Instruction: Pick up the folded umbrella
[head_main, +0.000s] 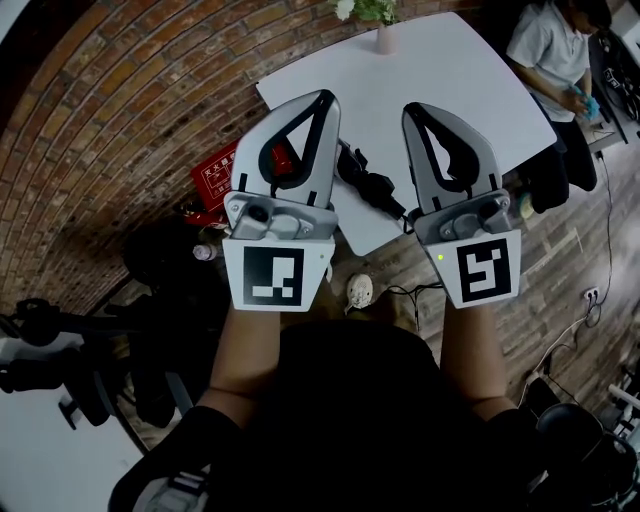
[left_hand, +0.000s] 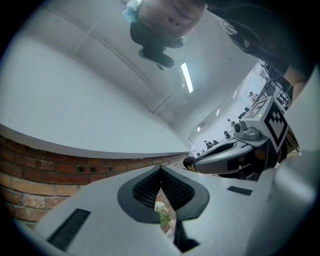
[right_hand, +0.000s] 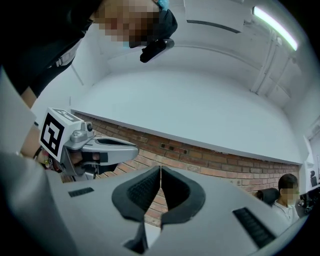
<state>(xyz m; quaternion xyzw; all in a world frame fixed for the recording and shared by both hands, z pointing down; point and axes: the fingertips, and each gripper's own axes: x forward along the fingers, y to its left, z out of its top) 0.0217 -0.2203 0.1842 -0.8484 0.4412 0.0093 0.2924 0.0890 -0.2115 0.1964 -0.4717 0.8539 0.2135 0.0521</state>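
- your left gripper (left_hand: 160, 170) is clenched, its jaw tips meeting with nothing between them.
- your right gripper (right_hand: 160, 169) is clenched the same way and is also empty.
- you hold both side by side, tilted slightly upward, over the near edge of the white table (head_main: 470, 90).
- the folded umbrella (head_main: 372, 186), black, lies at that near edge, showing between the two grippers and touched by neither.
- a vase of flowers (head_main: 384, 35) stands at the far edge.

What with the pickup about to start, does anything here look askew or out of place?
Nothing looks spilled or broken. The black folded umbrella lies slantwise close to the white table's near edge, and a red box with white print sits down beside the table.
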